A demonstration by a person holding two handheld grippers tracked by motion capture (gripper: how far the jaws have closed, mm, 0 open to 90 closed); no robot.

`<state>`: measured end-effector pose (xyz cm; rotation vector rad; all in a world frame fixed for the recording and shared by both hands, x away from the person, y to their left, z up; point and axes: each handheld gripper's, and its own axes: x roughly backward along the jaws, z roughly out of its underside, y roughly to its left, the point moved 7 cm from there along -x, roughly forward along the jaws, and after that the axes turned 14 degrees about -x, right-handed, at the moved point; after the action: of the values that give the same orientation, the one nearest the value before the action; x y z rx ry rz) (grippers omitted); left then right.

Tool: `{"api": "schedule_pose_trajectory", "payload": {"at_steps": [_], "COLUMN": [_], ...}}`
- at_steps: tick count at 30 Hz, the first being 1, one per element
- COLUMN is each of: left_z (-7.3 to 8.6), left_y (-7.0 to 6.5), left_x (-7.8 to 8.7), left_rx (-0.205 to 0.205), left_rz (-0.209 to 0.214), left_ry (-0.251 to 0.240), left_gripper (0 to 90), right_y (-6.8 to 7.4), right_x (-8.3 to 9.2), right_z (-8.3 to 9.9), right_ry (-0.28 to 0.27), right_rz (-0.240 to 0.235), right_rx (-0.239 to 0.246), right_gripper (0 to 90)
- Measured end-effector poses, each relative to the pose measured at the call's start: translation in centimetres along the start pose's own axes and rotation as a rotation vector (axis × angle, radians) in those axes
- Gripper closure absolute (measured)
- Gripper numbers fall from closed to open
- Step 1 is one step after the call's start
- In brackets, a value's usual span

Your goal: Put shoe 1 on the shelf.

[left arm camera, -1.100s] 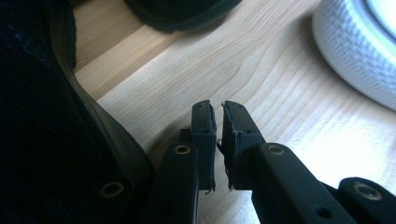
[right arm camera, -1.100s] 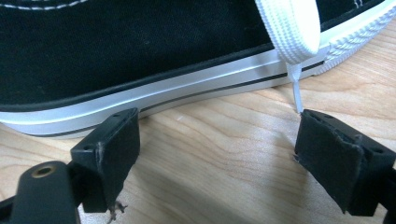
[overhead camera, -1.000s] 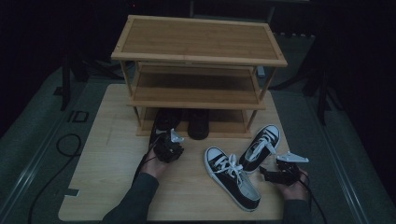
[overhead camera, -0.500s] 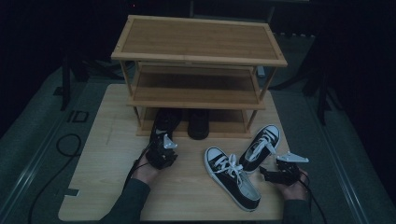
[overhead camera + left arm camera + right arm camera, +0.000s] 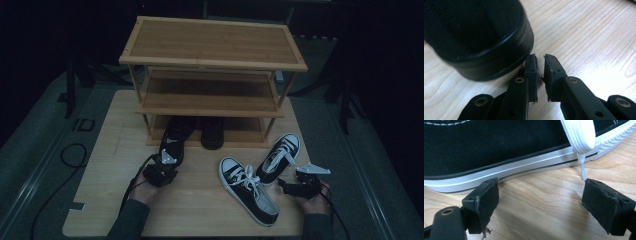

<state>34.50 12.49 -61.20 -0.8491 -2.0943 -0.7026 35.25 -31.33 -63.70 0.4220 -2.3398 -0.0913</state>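
Note:
A black shoe (image 5: 175, 136) sticks out from under the rack's bottom shelf, and its rounded black end (image 5: 477, 37) fills the upper left of the left gripper view. My left gripper (image 5: 162, 169) (image 5: 539, 58) sits just in front of it. Its jaws have just been closing to a narrow slit, with nothing between them. A second black shoe (image 5: 212, 132) stands beside the first. Two black-and-white sneakers (image 5: 247, 190) (image 5: 280, 154) lie at the right. My right gripper (image 5: 302, 187) (image 5: 541, 183) stands wide open beside a sneaker's white sole (image 5: 506, 171), apart from it.
A three-shelf bamboo rack (image 5: 212, 55) stands at the back of the wooden table (image 5: 115, 150). A white lace end (image 5: 580, 142) hangs close to the right gripper's right-hand pad. A cable (image 5: 72, 155) lies on the floor at the left.
My left gripper has drawn back from the black shoe, toward the near left of the table. The right gripper and both sneakers have stayed put.

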Motion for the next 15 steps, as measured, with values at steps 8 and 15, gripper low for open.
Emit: {"api": "schedule_pose_trajectory", "payload": {"at_steps": [8, 15], "left_z": [1.3, 2.0], "left_y": [0.8, 1.7], "left_x": [0.5, 0.5], "left_rx": [0.027, 0.054], "left_rz": [-0.024, -0.051], "left_ry": [0.022, 0.045], "left_gripper": [81.4, 81.8], "right_y": [0.0, 0.0], "right_x": [0.0, 0.0], "right_z": [0.0, 0.0], "right_ry": [0.0, 0.0], "right_rz": [0.0, 0.0], "right_rx": [0.0, 0.0], "right_gripper": [13.9, 13.9]}}
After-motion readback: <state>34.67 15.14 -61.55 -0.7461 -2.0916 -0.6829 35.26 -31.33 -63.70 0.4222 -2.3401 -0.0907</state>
